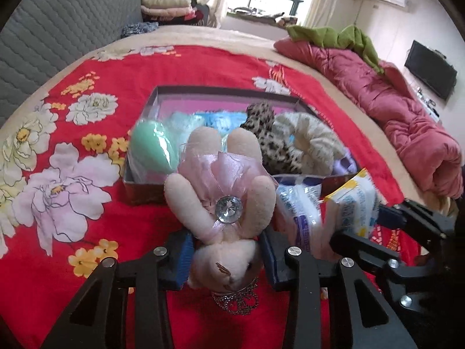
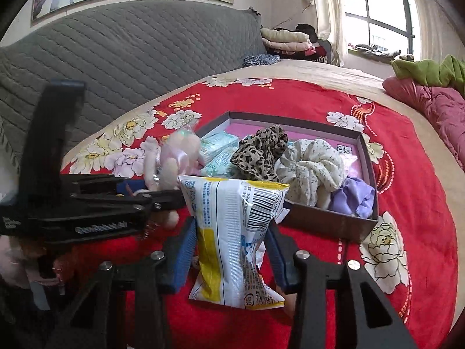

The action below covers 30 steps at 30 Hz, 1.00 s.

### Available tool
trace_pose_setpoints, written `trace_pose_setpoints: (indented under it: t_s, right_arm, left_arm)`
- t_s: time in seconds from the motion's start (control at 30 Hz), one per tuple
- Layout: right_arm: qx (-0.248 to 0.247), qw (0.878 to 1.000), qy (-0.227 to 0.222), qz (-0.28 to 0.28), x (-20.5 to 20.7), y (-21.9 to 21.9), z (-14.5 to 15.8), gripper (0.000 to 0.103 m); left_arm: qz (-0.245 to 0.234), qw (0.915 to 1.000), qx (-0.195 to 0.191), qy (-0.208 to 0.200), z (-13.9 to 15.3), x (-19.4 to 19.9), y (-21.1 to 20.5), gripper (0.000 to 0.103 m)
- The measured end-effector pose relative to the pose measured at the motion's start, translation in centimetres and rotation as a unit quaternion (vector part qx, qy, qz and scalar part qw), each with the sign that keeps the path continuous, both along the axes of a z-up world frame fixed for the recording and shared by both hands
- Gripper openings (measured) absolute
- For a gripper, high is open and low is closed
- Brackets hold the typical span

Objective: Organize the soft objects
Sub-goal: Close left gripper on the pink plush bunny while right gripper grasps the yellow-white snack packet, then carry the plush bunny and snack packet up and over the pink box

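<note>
Plush bear [image 1: 223, 203] fuzzy; tissue pack [image 2: 232, 241] crinkly, probably plastic.

Clamped between the blue pads of the left gripper [image 1: 225, 257]: a pale plush bear [image 1: 223, 203], upside down, pink ribbon and clear gem on its chest. Just beyond lay an open box [image 1: 139, 190] on the red floral blanket [image 1: 72, 145], holding a leopard scrunchie [image 1: 267, 136] and a cream scrunchie [image 1: 314, 142]. At right, gripped by the right gripper [image 1: 360, 226], a tissue pack [image 1: 353, 203].

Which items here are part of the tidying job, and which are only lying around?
In the job: plush bunny in left tool; tissue pack in right tool; box; leopard scrunchie; cream scrunchie.

Lying about: pink quilt; green cloth; folded clothes.
</note>
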State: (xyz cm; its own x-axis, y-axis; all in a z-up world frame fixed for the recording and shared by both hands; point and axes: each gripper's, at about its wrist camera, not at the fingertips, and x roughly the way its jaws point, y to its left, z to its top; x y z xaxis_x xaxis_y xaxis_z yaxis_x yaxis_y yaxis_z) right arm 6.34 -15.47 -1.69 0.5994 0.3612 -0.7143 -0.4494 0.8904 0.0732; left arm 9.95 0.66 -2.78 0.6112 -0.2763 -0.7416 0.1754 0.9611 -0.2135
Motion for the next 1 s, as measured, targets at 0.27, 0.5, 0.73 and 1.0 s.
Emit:
trace_pose_setpoints:
  t_s: [0.27, 0.5, 0.73, 1.0]
  right_arm:
    - [0.022, 0.999, -0.023, -0.011, -0.1, -0.7, 1.7, 0.046]
    - [0.049, 0.995, -0.077, -0.034, 0.5, -1.7, 4.9, 0.046]
    - [0.072, 0.992, -0.085, -0.051, 1.9, -2.9, 5.9, 0.046]
    - [0.071, 0.991, -0.096, -0.064, 2.6, -3.6, 6.3, 0.046]
  left_arm:
    - [0.011, 0.9997, 0.006, -0.021, 1.6, -0.7, 0.7, 0.041]
    - [0.028, 0.999, -0.004, -0.035, 2.8, 0.1, 1.7, 0.041]
    - [0.037, 0.9984, 0.005, -0.042, 2.9, 1.3, 2.2, 0.041]
    - [0.037, 0.9979, 0.008, -0.052, 3.3, 2.7, 2.1, 0.041]
